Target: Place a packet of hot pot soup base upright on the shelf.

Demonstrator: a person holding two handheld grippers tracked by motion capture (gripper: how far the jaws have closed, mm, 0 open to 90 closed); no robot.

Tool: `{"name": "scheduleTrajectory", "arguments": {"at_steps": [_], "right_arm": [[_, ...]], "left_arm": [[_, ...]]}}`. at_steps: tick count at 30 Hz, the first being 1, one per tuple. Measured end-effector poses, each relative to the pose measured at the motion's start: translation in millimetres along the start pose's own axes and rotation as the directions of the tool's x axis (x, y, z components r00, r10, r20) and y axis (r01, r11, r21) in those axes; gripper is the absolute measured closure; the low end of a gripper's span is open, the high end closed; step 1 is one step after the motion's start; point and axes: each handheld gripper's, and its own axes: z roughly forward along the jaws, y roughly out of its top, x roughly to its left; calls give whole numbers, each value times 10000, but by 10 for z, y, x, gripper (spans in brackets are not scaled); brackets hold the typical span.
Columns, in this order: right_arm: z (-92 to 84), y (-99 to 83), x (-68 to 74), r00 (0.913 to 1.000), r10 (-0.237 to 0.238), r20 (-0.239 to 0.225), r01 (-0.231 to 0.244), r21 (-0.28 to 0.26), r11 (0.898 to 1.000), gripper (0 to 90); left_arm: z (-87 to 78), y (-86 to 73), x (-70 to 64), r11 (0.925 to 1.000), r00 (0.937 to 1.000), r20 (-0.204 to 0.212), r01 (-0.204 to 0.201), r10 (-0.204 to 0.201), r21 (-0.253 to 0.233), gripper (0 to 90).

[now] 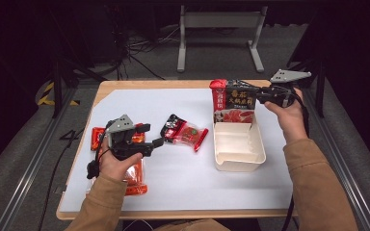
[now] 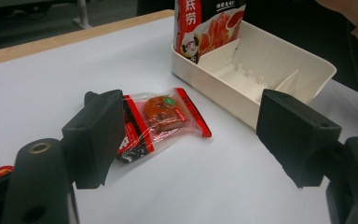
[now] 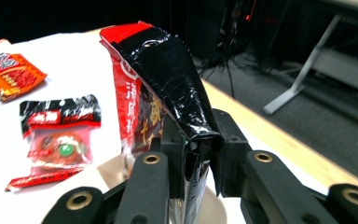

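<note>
The right gripper (image 3: pixel 193 154) is pinching the tall red-and-black pouch (image 1: pixel 234 101) – standing upright in the cream tray (image 1: pixel 239 161) (far end) – while the left gripper (image 2: pixel 191 135) is hovering wide open, empty, above the small sachet (image 2: pixel 161 116).

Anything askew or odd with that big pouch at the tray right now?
The big pouch stands on end at the tray's far end, its top corner crumpled between the right gripper's jaws. No spill or tear shows.
</note>
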Motion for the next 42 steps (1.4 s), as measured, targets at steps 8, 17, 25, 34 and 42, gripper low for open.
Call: {"name": "scheduleTrajectory", "arguments": {"at_steps": [8, 17, 25, 34, 42], "right_arm": [[-20, -82, 17, 9993, 286, 224, -286, -1, 9996, 766], [-49, -147, -11, 9976, 578, 371, -585, 173, 9981, 767], [-53, -138, -13, 9960, 835, 325, -837, 72, 9965, 672], [-184, -94, 18, 9908, 1247, 524, -1223, -471, 9914, 389], [-392, -92, 101, 9904, 1149, 766, -1105, -596, 9921, 316]], "left_arm": [[20, -18, -4, 9999, 10000, 3, -94, 94, -90, 258], [31, -56, -2, 9978, 10000, 58, -20, 24, -658, 288], [64, -99, 14, 9983, 9999, 113, 48, -42, -572, 307], [56, -130, 56, 9989, 9992, 94, 400, -397, -257, 238], [9, -150, 128, 9949, 9949, 122, 999, -997, -160, 121]]}}
